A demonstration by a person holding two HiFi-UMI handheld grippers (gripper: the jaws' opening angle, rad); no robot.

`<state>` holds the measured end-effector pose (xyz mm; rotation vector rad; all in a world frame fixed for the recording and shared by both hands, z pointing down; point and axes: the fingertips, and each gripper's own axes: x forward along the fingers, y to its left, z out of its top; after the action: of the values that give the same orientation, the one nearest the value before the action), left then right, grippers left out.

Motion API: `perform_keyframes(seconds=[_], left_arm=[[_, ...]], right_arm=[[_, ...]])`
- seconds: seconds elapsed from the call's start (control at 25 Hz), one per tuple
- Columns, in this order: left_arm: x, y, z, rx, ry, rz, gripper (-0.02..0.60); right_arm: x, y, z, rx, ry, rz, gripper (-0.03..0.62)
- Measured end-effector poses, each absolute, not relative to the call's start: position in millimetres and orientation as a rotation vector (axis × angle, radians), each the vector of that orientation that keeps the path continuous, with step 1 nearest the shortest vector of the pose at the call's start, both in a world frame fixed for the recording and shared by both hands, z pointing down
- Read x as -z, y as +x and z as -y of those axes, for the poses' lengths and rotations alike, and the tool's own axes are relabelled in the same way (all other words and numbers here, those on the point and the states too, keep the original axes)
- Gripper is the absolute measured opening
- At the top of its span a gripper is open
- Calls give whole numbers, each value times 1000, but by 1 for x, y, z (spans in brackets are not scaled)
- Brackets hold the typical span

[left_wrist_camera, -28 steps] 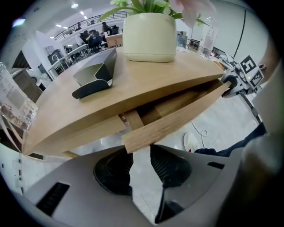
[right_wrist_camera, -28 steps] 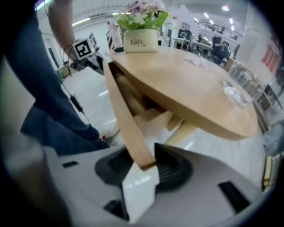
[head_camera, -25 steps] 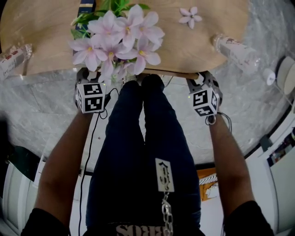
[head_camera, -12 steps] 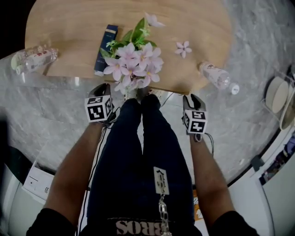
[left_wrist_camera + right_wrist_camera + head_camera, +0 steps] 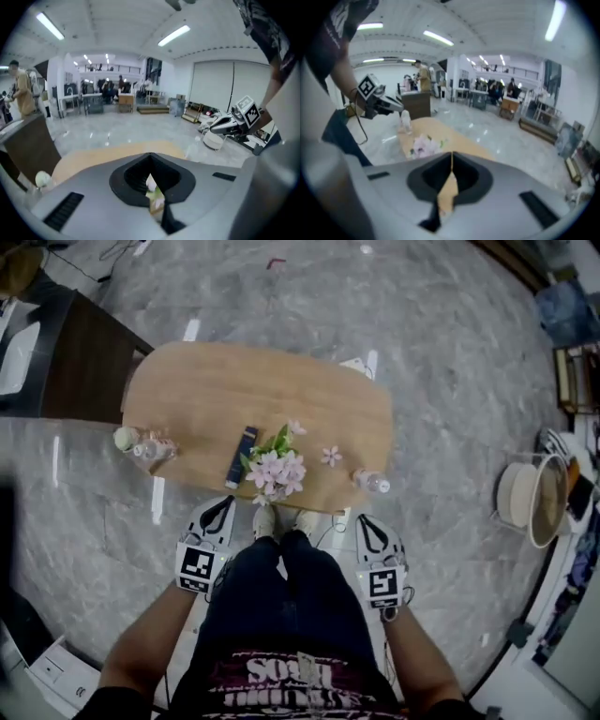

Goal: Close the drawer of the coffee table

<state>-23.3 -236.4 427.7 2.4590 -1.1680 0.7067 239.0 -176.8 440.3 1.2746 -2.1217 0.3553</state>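
Both pairs of fingers are clenched on nothing. The left gripper [image 5: 223,505] and right gripper [image 5: 365,524] hang beside the person's hips, tips angled down toward the coffee table [image 5: 187,399]. No drawer juts from the worktop's near edge, so it is probably pushed home, though its front is hidden. The best finish is a flushness check, with both grippers clear of the flowers [image 5: 277,471] and bottle [image 5: 372,482].

My bench [image 5: 187,399] is pale honey wood on a grey veined floor [image 5: 431,371]. On the bench, the flowers [image 5: 278,472] are pale pink with green leaves, and the slim box [image 5: 242,457] is dark blue. My left gripper [image 5: 220,505] and right gripper [image 5: 366,523] carry black-and-white square markers. The bottle [image 5: 155,448] at the bench's left end looks to have a pinkish label, perhaps.
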Motion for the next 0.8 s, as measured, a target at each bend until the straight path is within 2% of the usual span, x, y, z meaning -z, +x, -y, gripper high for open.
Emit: perform_keyframes(seconds=[0.16,0.32,0.8], left_arm=[[-282,18,272,-377,2602,1218,21],[-198,39,287,-180,2630,1321,21],[-171,82,308,-269,2716,1314,21]], right_arm=[[-296,221,220,-132,1394,2314,34],[-238,214,226,-72,1425,2399,34],[-222,231,267,-174,1511,2475,34]])
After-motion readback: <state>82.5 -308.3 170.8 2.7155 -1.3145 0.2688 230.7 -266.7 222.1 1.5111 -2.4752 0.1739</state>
